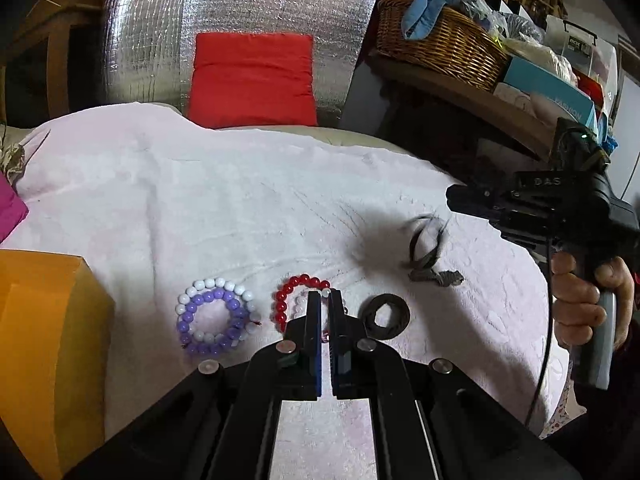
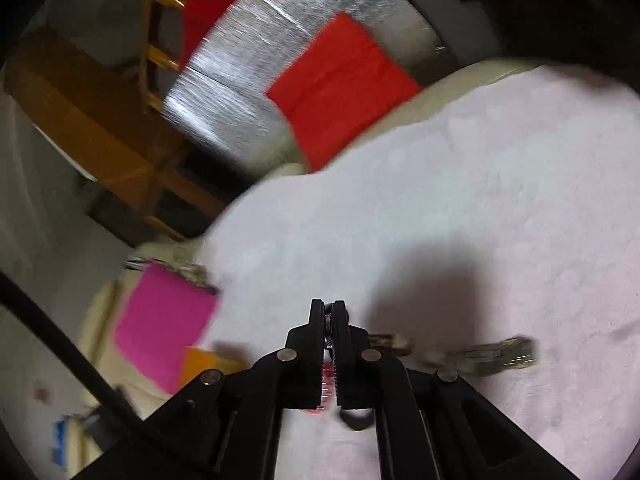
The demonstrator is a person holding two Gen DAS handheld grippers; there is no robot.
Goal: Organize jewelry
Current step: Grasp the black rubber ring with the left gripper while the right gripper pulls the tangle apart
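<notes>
On the pale pink towel [image 1: 240,208] lie a purple and white bead bracelet [image 1: 212,316], a red and clear bead bracelet [image 1: 286,298] and a black ring-shaped band [image 1: 386,316]. My left gripper [image 1: 326,300] is shut just in front of the red bracelet, with nothing clearly held. A hand holds my right gripper [image 1: 450,199] above the towel at the right. It is shut, and a blurred dark loop [image 1: 426,240] hangs from its tip. Under that loop lies a grey clip [image 1: 436,278]. In the right wrist view the right gripper [image 2: 328,308] pinches something small. Blurred clips [image 2: 496,354] lie beside it.
An orange box [image 1: 44,340] stands at the towel's left edge, with a pink item [image 1: 12,208] behind it. A red cushion [image 1: 252,80] leans on silver foil sheeting [image 1: 248,4] at the back. At the right is a shelf with a wicker basket [image 1: 436,44].
</notes>
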